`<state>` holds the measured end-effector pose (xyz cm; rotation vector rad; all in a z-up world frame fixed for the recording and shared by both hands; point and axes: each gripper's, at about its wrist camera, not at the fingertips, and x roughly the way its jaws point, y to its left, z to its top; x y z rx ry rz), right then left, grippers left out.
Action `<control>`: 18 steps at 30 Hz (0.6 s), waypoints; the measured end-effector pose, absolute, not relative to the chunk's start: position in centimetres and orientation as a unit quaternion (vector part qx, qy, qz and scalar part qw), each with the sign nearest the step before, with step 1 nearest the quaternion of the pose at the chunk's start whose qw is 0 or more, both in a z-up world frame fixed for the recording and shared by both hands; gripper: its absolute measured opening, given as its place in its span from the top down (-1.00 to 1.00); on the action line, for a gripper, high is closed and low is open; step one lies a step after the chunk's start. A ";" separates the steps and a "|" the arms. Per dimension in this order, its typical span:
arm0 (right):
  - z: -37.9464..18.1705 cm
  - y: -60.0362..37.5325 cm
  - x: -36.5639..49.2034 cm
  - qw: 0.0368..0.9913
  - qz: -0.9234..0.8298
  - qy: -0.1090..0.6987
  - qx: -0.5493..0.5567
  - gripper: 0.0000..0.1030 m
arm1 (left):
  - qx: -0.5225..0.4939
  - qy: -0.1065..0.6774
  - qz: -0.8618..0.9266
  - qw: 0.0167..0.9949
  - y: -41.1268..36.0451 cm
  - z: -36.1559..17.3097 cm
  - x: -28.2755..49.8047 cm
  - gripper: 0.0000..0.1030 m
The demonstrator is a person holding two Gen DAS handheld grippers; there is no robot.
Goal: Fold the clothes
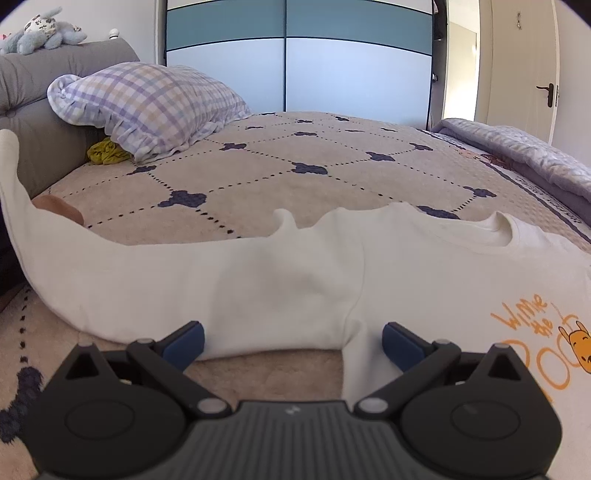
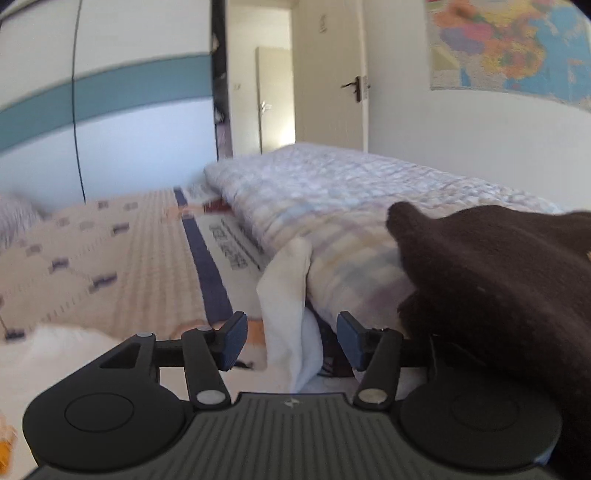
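Note:
A white long-sleeved shirt (image 1: 332, 273) with an orange cartoon print (image 1: 546, 332) lies spread on the beige patterned bed cover (image 1: 295, 177). Its left sleeve (image 1: 110, 280) stretches off to the left. My left gripper (image 1: 293, 345) stands wide open at the shirt's near edge, around the armpit, and its blue pads do not touch the cloth. In the right wrist view a strip of the white shirt's sleeve (image 2: 284, 295) hangs between the fingers of my right gripper (image 2: 291, 339), which is open with both pads clear of it. A dark brown garment (image 2: 498, 288) drapes over that gripper's right side.
A plaid pillow (image 1: 147, 103) and a yellow-green cloth (image 1: 105, 153) lie by the grey headboard (image 1: 44, 74), with a plush toy (image 1: 40, 31) on top. A folded quilt (image 1: 535, 155) (image 2: 332, 192) sits on the bed's right side. A bit of bare skin (image 1: 59, 208) shows at the left.

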<state>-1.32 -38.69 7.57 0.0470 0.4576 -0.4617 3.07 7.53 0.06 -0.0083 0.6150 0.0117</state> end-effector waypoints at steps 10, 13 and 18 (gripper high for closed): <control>6.8 -40.6 10.3 0.864 -0.288 0.360 -0.202 0.17 | -0.008 0.303 0.005 0.953 7.6 0.0 3.1 -1.00; 8.5 -40.3 8.1 0.893 -0.260 0.318 -0.183 0.70 | -0.007 0.303 0.004 0.953 7.6 0.0 3.1 -1.00; 14.2 -40.2 1.4 0.929 -0.293 0.194 -0.117 0.87 | -0.007 0.303 0.004 0.953 7.6 0.0 3.1 -1.00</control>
